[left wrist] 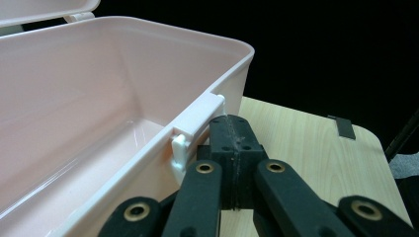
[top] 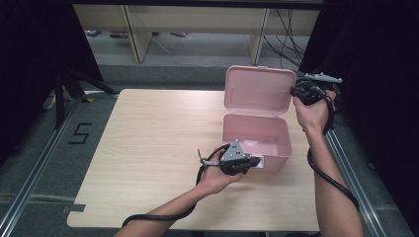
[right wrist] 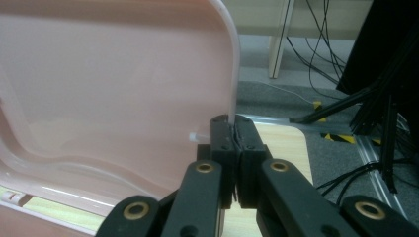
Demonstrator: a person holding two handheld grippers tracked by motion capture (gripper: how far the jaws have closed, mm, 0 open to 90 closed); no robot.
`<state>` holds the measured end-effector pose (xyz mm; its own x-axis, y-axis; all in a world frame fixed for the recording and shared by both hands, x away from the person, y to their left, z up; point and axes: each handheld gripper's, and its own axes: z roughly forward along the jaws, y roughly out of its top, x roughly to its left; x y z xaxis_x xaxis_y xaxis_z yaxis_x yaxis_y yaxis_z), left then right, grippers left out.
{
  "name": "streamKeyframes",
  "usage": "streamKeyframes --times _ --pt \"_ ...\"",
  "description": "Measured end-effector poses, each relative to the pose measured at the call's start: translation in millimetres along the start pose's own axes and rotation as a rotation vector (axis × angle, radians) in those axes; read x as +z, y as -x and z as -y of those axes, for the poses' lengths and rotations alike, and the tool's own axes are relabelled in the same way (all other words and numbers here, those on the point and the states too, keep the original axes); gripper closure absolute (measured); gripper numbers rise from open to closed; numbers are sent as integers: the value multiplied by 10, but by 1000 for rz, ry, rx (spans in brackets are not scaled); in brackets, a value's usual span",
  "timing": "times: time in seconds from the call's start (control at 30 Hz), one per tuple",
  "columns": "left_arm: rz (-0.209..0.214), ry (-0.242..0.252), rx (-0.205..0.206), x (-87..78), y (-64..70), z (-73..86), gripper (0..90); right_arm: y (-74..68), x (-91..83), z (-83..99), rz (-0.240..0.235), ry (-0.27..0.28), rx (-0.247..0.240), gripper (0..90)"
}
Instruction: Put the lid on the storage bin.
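Pink box (top: 257,140) sits open just ahead of my left tongs (left wrist: 231,143), pressed together by its latch (left wrist: 195,129); my right tongs (right wrist: 233,140) pinch the raised lid (right wrist: 113,84). Next, I judge, swing it down.

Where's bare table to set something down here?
Free: the table's whole left half, from the left gripper to its left edge, and the near strip. Crowded: the right side, where the pink box sits and the right gripper pinches its lid.
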<state>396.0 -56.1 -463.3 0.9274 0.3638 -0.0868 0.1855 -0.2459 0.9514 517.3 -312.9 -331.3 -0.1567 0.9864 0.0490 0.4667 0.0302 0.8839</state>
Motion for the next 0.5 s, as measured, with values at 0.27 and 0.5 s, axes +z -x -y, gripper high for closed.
streamKeyframes --times 0.27,0.5 --pt "0 1 -2 -1 1 2 898 -19 -37 61 7 44 -17 897" --pt "-1 1 -1 -1 1 3 898 -46 -82 128 20 80 -32 897"
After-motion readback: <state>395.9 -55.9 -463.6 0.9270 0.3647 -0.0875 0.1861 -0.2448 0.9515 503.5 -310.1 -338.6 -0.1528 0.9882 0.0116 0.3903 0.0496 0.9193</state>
